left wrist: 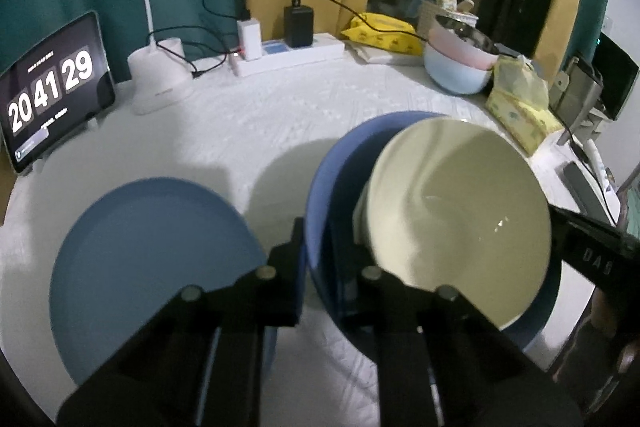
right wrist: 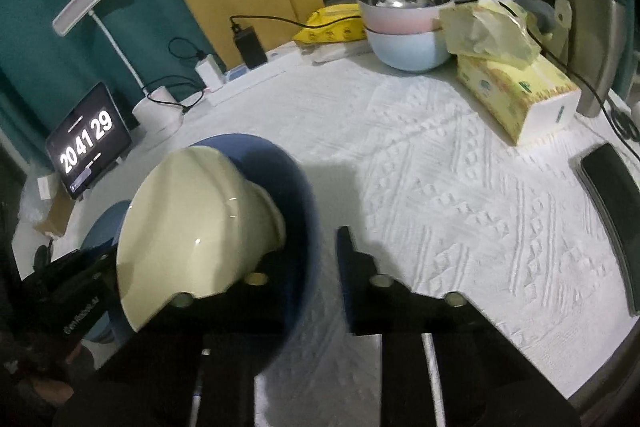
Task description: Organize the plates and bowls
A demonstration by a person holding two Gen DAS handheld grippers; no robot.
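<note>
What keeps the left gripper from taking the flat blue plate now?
Probably not reachable yet: the left gripper is shut on the dark blue bowl's rim. The flat blue plate lies uncovered beside it.

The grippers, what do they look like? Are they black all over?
Mostly, yes. The left gripper is matte black with flat, blocky fingers and round silvery studs on its angular base. The right gripper looks the same, with matching studs. From the other camera, each shows pale lettering on its side, too blurred to read. No cables or sleeves show.
</note>
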